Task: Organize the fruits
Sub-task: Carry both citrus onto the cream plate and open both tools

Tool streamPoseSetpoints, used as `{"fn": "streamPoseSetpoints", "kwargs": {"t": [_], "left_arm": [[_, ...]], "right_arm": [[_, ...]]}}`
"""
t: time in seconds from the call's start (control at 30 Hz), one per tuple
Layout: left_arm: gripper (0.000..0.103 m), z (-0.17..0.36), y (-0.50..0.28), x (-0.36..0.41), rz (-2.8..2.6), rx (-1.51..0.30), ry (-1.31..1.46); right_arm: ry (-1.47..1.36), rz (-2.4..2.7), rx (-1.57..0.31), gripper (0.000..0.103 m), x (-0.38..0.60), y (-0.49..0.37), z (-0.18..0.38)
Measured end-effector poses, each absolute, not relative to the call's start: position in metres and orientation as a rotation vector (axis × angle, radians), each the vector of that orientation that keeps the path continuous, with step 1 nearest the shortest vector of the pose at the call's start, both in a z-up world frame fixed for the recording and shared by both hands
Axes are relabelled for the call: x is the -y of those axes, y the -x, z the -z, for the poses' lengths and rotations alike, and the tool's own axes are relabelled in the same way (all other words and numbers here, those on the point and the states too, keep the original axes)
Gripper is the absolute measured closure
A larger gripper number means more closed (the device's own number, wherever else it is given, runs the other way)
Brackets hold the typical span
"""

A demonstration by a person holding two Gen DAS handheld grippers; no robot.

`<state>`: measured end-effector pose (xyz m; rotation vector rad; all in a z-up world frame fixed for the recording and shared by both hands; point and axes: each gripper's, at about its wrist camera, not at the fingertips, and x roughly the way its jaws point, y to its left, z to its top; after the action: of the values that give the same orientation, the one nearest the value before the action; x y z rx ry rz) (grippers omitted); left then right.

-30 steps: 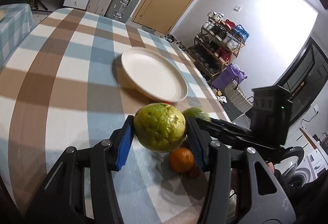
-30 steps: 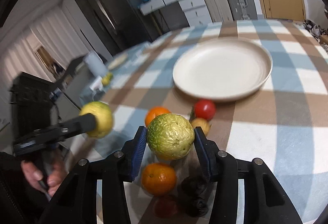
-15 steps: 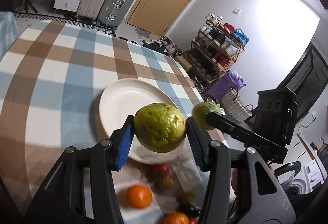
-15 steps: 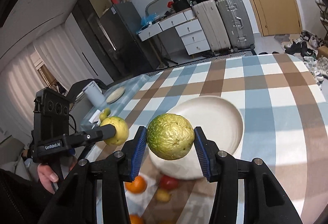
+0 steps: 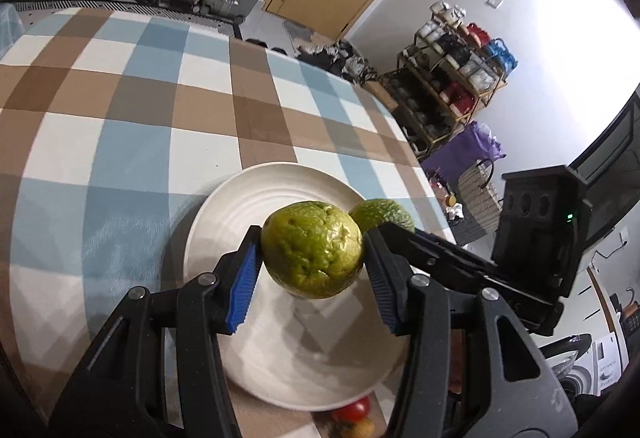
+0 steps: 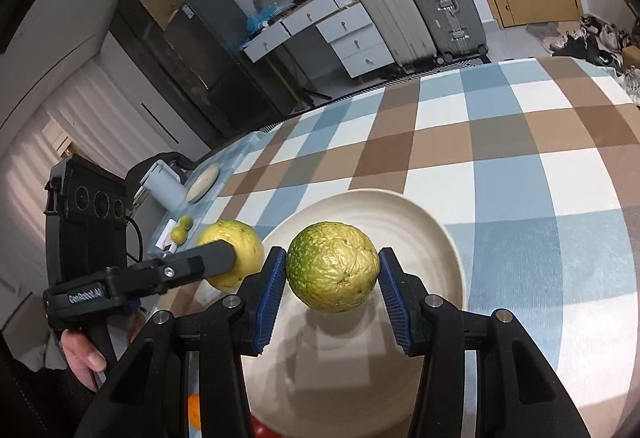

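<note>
My left gripper (image 5: 312,270) is shut on a bumpy green guava (image 5: 312,250), held in the air over the white plate (image 5: 248,205). My right gripper (image 6: 332,290) is shut on a second green-yellow guava (image 6: 333,266), also hanging above the plate (image 6: 420,222). In the left wrist view the right gripper's guava (image 5: 382,213) shows just behind mine, to the right. The right wrist view shows the left gripper's guava (image 6: 232,254) off to the left, over the plate's left rim. The plate itself holds no fruit.
A checked brown, blue and white cloth (image 5: 120,109) covers the table. Small fruits lie near the plate's front edge: a red tomato (image 5: 352,408) and an orange (image 6: 194,410). A hand (image 6: 82,358) grips the left tool's handle. Suitcases, drawers and a shoe rack stand beyond the table.
Both grippers have carried their guavas forward from above the pile of small fruits to above the plate. Both grips stayed the same.
</note>
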<state>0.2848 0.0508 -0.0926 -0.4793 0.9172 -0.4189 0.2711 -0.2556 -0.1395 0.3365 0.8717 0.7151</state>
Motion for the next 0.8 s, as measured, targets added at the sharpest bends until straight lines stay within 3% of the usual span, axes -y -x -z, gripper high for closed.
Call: {"fn": "streamPoseSetpoints", "kwargs": {"t": [0.6, 0.8], "left_arm": [[0.055, 0.119, -0.325, -0.039, 0.426, -0.934, 0.472], [0.054, 0.101, -0.319, -0.033, 0.445, -0.898, 0.431]], "right_arm": [[-0.263, -0.668, -0.965, 0.055, 0.236, -0.31, 0.163], [-0.288, -0.667, -0.887, 0.052, 0.247, -0.302, 0.148]]}}
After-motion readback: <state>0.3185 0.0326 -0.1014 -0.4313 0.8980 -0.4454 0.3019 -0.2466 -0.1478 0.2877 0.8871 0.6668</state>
